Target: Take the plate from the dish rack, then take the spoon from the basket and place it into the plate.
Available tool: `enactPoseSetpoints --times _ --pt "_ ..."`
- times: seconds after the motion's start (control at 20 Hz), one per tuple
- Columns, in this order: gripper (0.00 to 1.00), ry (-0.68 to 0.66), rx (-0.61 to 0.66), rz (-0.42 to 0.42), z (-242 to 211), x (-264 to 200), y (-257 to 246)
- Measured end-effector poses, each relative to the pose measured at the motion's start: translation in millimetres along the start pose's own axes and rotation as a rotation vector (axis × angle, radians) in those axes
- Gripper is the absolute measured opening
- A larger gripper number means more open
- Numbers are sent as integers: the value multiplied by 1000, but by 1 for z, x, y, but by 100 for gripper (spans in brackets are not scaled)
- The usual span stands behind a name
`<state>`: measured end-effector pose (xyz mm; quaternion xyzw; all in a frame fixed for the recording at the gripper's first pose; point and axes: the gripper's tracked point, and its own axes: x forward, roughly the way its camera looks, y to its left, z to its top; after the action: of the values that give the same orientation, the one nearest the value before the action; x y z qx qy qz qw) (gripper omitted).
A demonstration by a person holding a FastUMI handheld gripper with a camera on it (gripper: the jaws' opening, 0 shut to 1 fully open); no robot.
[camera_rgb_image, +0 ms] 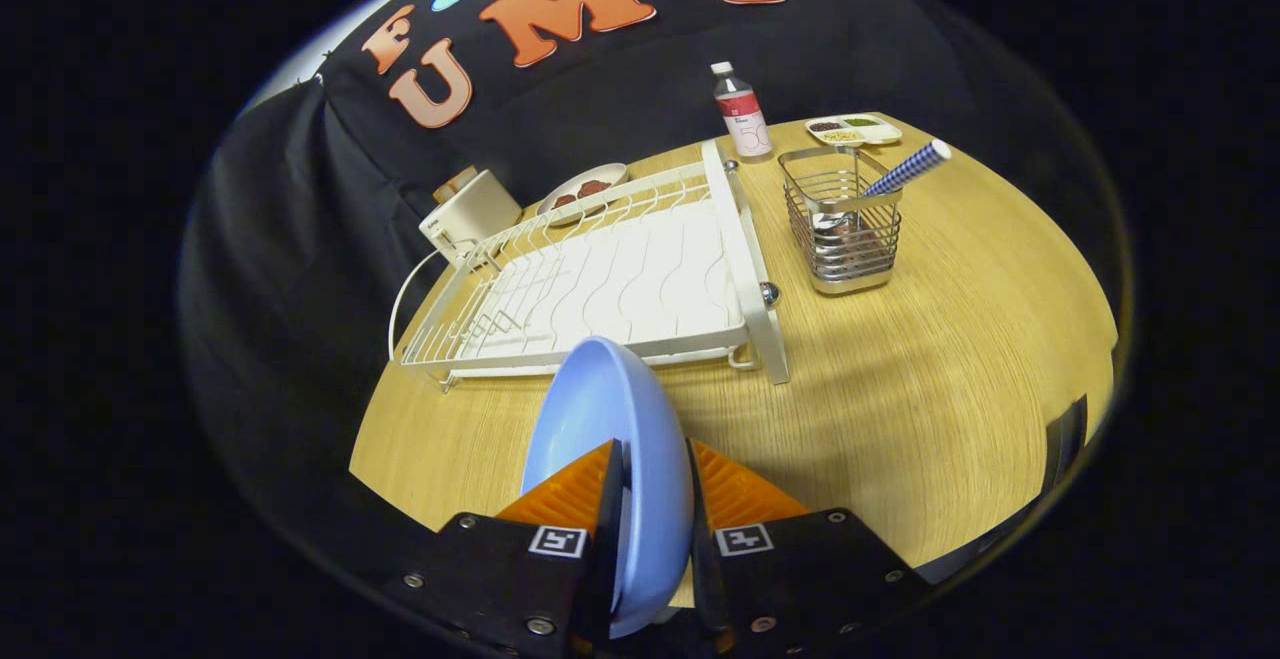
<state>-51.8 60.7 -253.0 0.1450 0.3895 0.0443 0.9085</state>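
A light blue plate (610, 419) stands on edge between my fingers, and my gripper (655, 499) is shut on it, holding it above the wooden table. Just beyond the plate lies the white wire dish rack (620, 269), with no dishes in its slots. To the right of the rack stands a metal wire basket (843, 224). A spoon with a blue-and-white checked handle (908, 169) leans out of the basket toward the right; its bowl end sits down inside the basket.
A bottle with a red label (742, 114) stands behind the rack's far corner. A divided tray of food (855, 129) lies behind the basket. A white toaster-like box (470, 214) and a small dish of food (583, 189) sit beyond the rack. Bare tabletop (930, 379) spreads right of my fingers.
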Motion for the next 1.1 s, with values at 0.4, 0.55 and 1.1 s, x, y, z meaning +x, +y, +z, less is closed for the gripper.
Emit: enactPoseSetpoints --times 0.4,0.55,1.1 --pt "51 -49 25 -78 -4 20 -30" --pt "67 -101 26 -72 8 18 -37" --pt "88 -439 -21 -260 113 -20 -109"
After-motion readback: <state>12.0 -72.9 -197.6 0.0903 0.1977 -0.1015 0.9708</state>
